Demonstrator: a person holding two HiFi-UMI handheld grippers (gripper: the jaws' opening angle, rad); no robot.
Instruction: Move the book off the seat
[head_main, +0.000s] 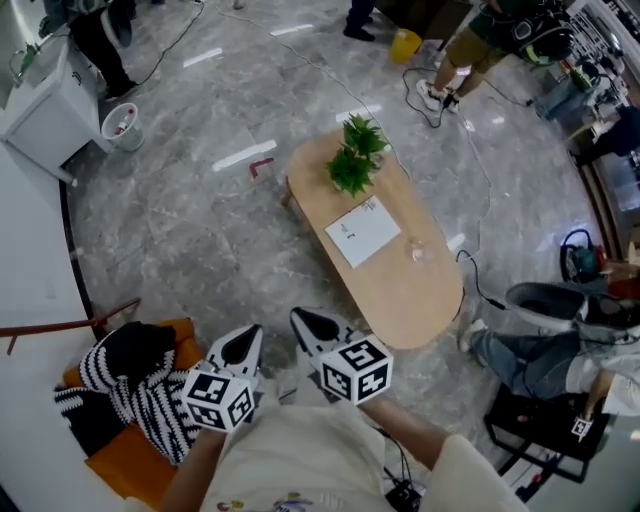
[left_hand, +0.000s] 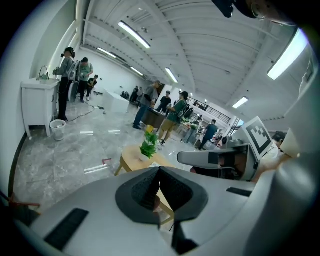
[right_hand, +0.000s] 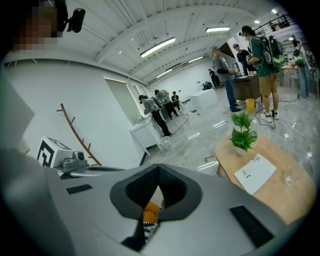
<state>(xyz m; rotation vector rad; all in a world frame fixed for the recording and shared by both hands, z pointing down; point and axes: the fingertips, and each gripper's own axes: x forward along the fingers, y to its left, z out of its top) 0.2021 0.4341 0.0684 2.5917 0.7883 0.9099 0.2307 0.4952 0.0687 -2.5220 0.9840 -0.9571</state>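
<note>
Grey left gripper (head_main: 243, 342) parallel to right gripper (head_main: 314, 323)

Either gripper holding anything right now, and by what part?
Nothing is held. The left gripper and right gripper both have jaws together and empty; the book lies flat on the table.

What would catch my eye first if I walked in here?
The oval wooden table mid-floor stands out, with a green potted plant at its far end and a white book just nearer. At the bottom, the left gripper and right gripper sit side by side, both shut and empty, beside an orange seat draped with a black-and-white striped cloth.
</note>
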